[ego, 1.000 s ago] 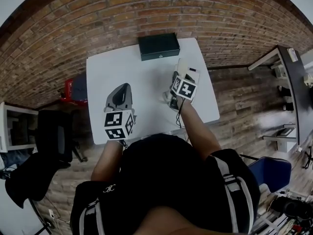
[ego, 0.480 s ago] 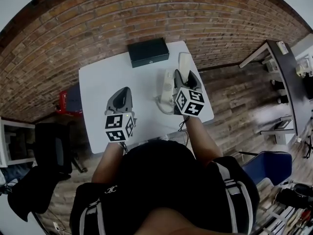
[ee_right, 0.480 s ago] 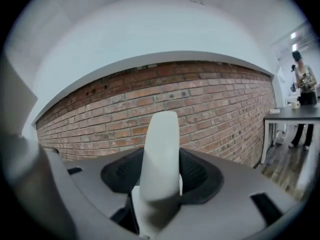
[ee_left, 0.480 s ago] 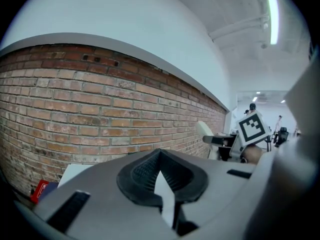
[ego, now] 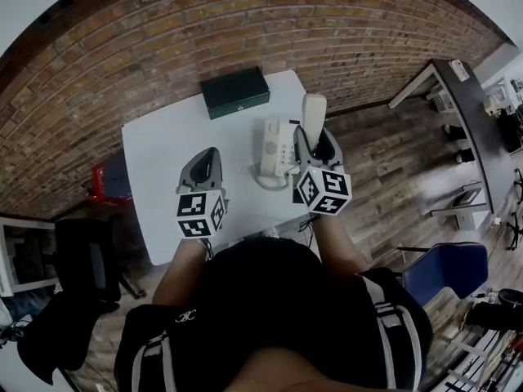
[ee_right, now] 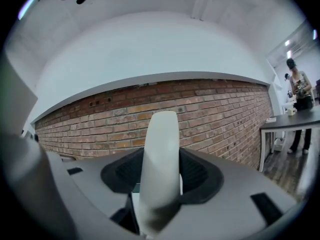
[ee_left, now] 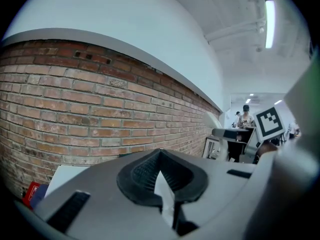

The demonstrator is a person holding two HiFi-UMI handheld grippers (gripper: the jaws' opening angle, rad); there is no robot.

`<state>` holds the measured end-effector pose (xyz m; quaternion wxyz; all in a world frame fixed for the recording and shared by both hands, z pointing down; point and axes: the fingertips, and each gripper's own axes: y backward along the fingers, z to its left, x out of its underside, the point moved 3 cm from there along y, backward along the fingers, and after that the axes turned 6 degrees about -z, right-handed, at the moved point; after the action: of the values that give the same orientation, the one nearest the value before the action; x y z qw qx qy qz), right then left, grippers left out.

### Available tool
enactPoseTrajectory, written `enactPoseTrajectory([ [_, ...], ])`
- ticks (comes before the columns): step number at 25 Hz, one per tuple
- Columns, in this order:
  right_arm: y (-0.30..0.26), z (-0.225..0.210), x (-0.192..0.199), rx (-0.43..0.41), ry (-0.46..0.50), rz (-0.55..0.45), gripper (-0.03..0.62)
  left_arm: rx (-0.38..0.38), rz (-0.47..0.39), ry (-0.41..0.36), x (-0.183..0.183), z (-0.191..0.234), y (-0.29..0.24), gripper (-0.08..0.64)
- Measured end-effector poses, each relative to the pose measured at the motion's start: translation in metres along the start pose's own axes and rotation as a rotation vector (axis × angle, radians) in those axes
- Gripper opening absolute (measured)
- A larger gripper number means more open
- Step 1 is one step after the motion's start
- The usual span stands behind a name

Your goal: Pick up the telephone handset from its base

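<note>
At centre left of the head view, the left gripper (ego: 205, 162) hovers over the white table (ego: 159, 149), jaws pressed together on nothing. Right of it the base (ego: 275, 147) now lies bare: the right gripper (ego: 315, 141) has lifted the handset (ego: 313, 109) clear, pinching it upright, so the pick-up looks done. A black box (ego: 235, 91) sits at the table's far edge, with a brick wall (ego: 245, 23) beyond.

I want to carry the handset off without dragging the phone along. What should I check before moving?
1. Right gripper shut on the handset: ok.
2. Handset lifted off the base: ok.
3. Cord slack enough for the carry: cannot tell.
4. Left gripper shut, empty, apart from the base: ok.
5. Black box at the table's far edge, out of the way: ok.
</note>
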<state>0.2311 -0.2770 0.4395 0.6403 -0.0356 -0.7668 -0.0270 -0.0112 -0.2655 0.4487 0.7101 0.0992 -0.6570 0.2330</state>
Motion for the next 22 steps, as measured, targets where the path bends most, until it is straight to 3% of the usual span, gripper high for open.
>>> enactPoseTrajectory([
  [9, 0.015, -0.009, -0.004, 0.036, -0.006, -0.021, 0.202, 0.046, -0.005, -0.013, -0.004, -0.010, -0.010, 0.002],
  [22, 0.011, -0.005, 0.002, 0.023, -0.032, 0.006, 0.202, 0.072, -0.001, -0.020, -0.006, -0.014, -0.017, 0.002],
])
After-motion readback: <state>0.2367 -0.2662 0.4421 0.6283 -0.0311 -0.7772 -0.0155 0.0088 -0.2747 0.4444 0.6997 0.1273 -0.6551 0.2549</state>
